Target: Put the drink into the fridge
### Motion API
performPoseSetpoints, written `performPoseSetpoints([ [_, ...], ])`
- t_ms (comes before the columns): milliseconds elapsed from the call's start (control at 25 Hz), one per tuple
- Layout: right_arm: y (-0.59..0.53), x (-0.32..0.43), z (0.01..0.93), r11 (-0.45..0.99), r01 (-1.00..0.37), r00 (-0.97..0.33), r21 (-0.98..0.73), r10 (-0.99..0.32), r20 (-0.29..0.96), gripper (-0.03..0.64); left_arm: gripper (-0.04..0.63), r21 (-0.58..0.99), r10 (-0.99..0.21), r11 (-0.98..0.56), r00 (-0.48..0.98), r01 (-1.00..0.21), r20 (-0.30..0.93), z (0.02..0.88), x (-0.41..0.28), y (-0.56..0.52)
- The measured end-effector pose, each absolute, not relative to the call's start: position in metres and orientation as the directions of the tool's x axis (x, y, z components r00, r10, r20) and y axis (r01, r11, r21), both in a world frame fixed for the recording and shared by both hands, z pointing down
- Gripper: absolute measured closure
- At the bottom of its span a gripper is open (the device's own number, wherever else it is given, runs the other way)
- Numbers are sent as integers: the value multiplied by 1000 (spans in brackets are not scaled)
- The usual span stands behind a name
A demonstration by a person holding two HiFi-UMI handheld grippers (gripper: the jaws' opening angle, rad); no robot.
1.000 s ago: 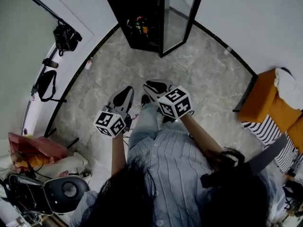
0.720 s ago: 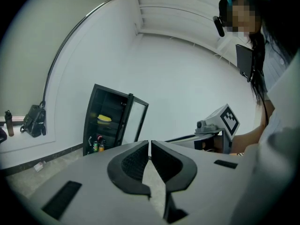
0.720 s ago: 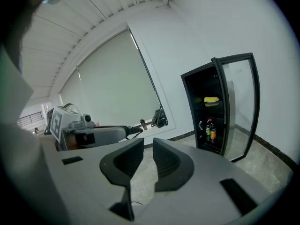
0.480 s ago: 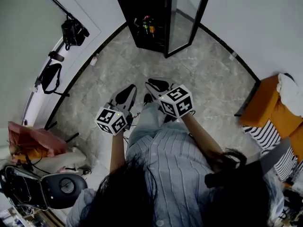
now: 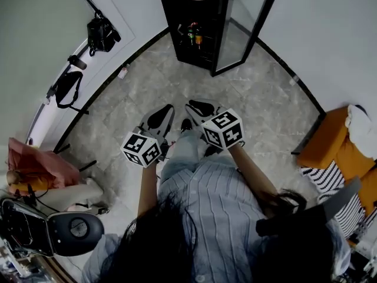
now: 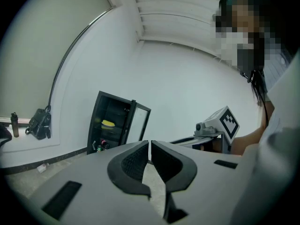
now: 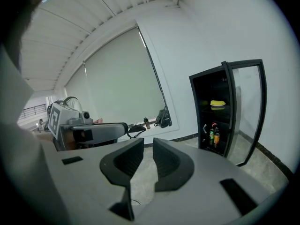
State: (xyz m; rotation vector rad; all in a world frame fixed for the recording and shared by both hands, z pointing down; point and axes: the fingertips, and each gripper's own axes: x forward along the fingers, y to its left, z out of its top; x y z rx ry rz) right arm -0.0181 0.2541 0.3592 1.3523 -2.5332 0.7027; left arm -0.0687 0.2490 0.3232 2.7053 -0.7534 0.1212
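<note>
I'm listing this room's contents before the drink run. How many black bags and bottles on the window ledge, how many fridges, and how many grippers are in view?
Black bags: 2
Ledge bottle: 1
Fridge: 1
Grippers: 2 (left gripper, right gripper)
Total: 6

floor (image 5: 135, 93): grey marbled stone, dark skirting (image 5: 274, 56) round its edge | walls (image 5: 330, 16): plain white | window (image 7: 117, 78): wide, pale blind drawn, black bags (image 5: 101, 33) at its ledge | ceiling (image 7: 93, 18): white slats | orange seat (image 5: 336, 143) by the right wall, striped cloth (image 5: 336, 170) beside it | light: soft, even
</note>
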Motion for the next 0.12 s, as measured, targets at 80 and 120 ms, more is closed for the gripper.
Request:
performPoseSetpoints([
  [80,255,-19,358,470,-823,-565,-318,-734,377,548,586,290,-485,-809,859,-512,164,321,-70,250],
  [120,256,-20,358,468,-825,-563,-317,-735,378,548,586,289,-484,-810,860,-510,162,319,-70,250],
])
